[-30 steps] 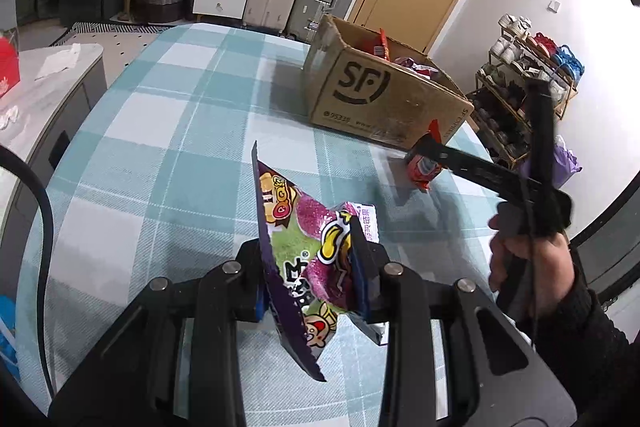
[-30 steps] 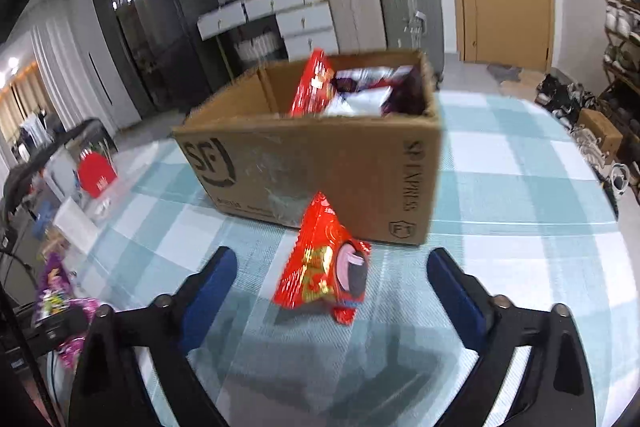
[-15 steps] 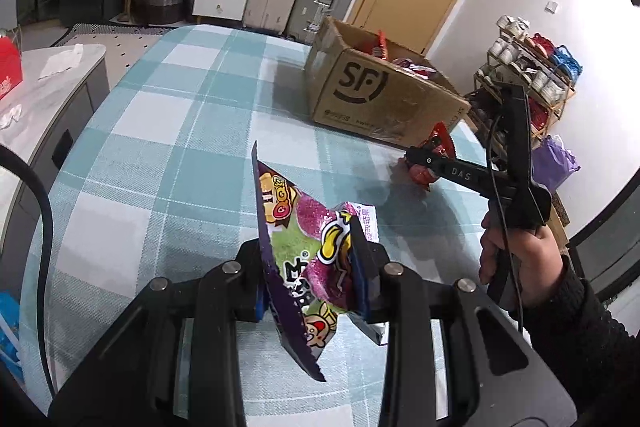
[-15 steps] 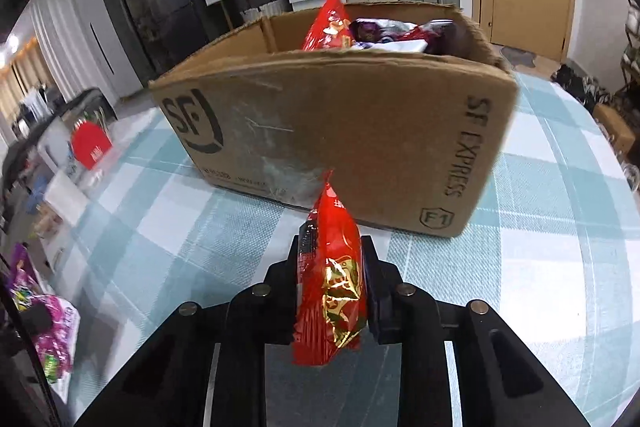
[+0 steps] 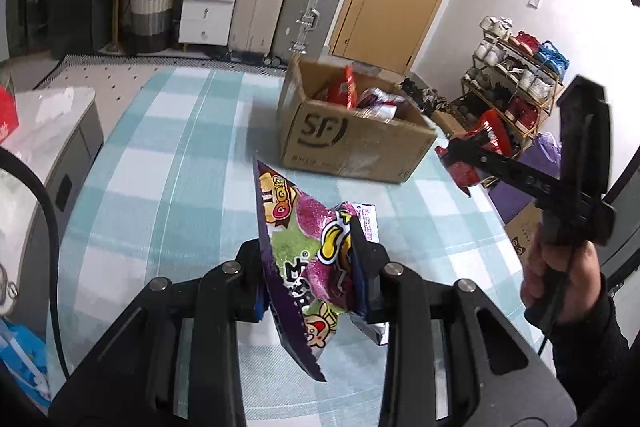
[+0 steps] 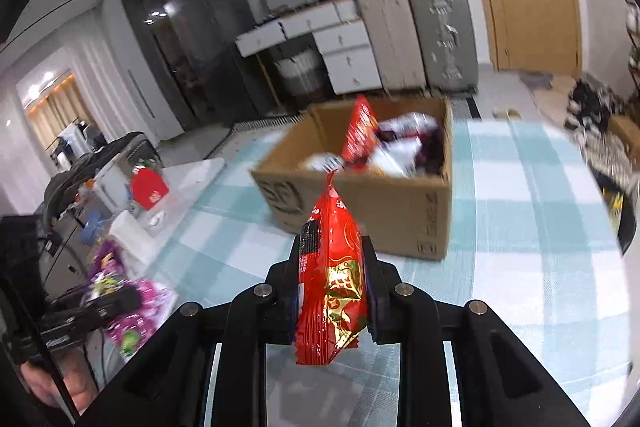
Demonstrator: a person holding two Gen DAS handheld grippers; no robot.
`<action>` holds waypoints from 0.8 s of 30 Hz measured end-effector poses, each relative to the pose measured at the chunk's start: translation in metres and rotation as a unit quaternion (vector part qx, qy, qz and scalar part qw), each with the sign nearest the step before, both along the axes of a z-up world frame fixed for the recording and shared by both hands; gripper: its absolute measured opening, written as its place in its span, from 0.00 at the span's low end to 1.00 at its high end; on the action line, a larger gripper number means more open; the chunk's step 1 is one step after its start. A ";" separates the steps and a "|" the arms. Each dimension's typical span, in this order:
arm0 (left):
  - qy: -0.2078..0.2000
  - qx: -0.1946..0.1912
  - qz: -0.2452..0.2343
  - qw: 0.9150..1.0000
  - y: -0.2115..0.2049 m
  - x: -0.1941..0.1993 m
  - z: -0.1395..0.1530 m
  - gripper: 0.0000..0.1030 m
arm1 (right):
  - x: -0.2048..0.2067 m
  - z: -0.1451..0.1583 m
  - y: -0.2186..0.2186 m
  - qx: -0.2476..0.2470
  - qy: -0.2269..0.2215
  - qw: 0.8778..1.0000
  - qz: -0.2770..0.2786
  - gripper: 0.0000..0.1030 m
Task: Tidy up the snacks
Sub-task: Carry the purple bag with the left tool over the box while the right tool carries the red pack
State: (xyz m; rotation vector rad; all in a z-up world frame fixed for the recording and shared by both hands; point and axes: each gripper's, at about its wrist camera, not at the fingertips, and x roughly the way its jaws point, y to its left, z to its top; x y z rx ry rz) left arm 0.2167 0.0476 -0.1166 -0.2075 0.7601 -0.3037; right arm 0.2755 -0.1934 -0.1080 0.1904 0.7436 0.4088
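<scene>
- The left tongs point(image 5: 310, 269) are clamping a crinkly purple-and-green cartoon snack bag point(image 5: 308, 259), pinched between both black fingers and held up off the surface point(image 5: 160, 187), which is covered in a teal-and-white checked cloth.
- The right tongs point(image 6: 332, 287) are squeezing a shiny red foil snack packet with gold print point(image 6: 332, 279), upright and hanging in the air, not touching the cloth.
- From the left camera you're also seeing that same red packet point(image 5: 476, 151) sticking out past the far end of the right tool, just off the right-hand corner of the box.
- An open brown cardboard box with an "SF" logo point(image 5: 352, 143) is sitting further along the surface, well apart from the purple bag, and it's already holding a jumble of packets, including a tall red one point(image 6: 360, 135) standing at the near-left side.
- The red foil packet is hovering in front of the box, lower than its rim in the right view, which is a bit blurry.
- A bare hand in a dark sleeve point(image 5: 560, 287) is gripping the right tool's handle.
- Suitcases point(image 5: 288, 7) and white drawers point(image 5: 204, 7) are lining the back wall.
</scene>
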 end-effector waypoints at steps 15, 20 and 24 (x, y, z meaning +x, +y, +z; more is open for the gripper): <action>-0.038 0.015 -0.014 0.999 -0.030 0.062 0.080 0.28 | -0.015 0.115 0.017 0.017 -0.074 0.997 0.032 0.23; -0.066 0.069 -0.006 0.995 -0.041 0.088 0.103 0.28 | -0.009 0.151 0.033 -0.026 -0.121 0.992 0.026 0.23; -0.068 0.069 -0.009 0.995 -0.045 0.108 0.116 0.28 | 0.010 0.163 0.033 -0.018 -0.119 0.993 0.020 0.23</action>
